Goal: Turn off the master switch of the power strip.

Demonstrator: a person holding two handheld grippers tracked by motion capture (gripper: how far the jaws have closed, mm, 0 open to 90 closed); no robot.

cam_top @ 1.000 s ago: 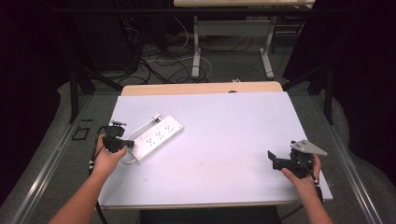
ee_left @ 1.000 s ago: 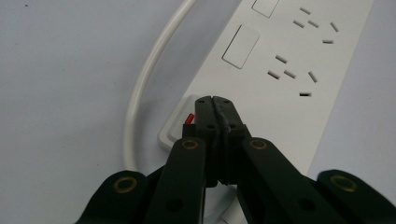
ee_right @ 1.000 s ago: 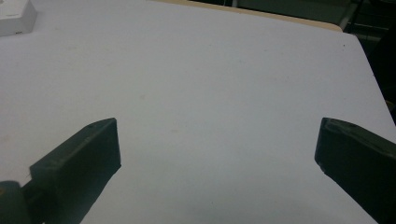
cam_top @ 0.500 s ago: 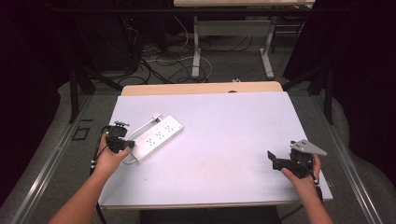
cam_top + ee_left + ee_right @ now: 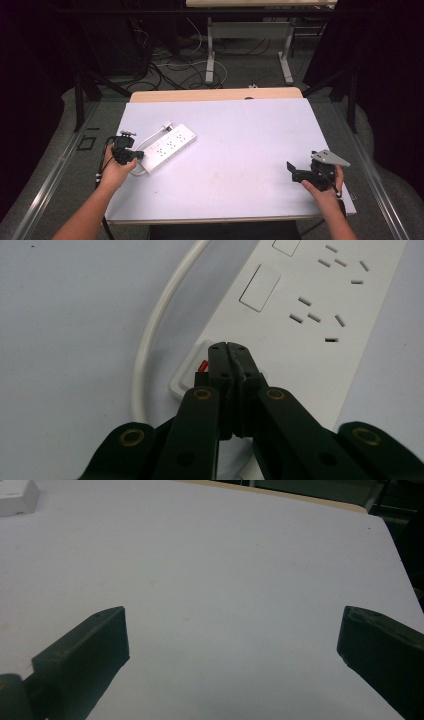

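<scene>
**Closed jaws on the power strip's switch**

The left gripper [image 5: 229, 347] angles down, jaws pressed together, tips on the red-marked rocker switch [image 5: 199, 369] at the near end of the power strip [image 5: 167, 147]. The strip is smooth white plastic, rectangular, lying diagonally at the matte table [image 5: 240, 150]'s left edge, its round cord [image 5: 155, 325] curving away. The right gripper [image 5: 230, 645] hovers low over bare tabletop, jaws spread wide.
</scene>
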